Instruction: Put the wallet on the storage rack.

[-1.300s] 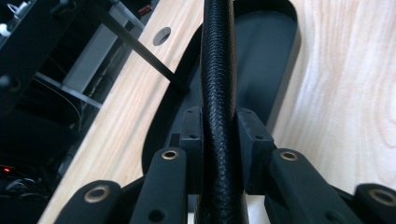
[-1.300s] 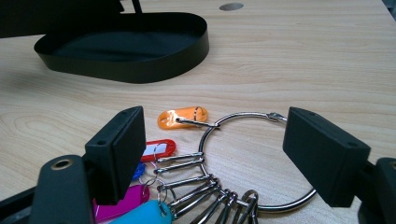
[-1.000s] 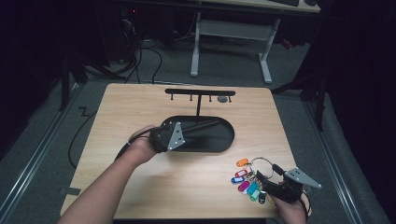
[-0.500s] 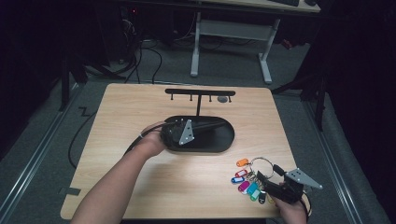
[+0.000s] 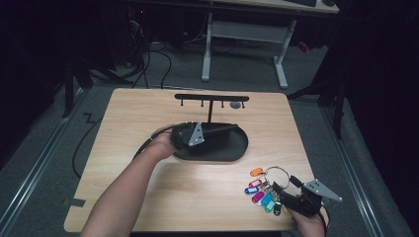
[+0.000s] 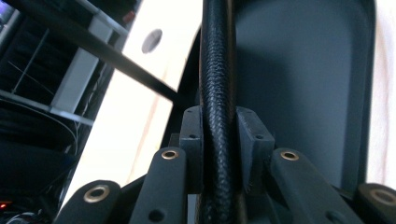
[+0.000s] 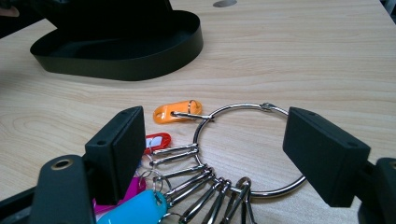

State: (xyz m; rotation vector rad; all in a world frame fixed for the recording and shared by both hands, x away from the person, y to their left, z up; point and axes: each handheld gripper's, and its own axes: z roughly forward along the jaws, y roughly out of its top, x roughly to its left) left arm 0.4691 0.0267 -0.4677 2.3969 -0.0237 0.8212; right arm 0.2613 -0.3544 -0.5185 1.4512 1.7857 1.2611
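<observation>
Left claw (image 6: 219,154) clamped on black post (image 6: 217,70) of key stand, directly ahead between pads; oval tray base (image 5: 232,148) beneath. Since a second ago, left hand (image 5: 160,145) has shifted with claw further over tray; stand likely being steadied or repositioned. Right claw (image 7: 212,149) unmoved, spread wide, gripping nothing; key ring (image 7: 243,149) with coloured tags (image 5: 259,192) lies on tabletop (image 5: 148,108) between its pads, untouched. Hanging keys apparently next.

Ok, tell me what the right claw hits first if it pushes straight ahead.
Probably the metal key ring, lying on the table between the right claw's open jaws; its coloured tags fan left. Depth is hard to judge.
</observation>
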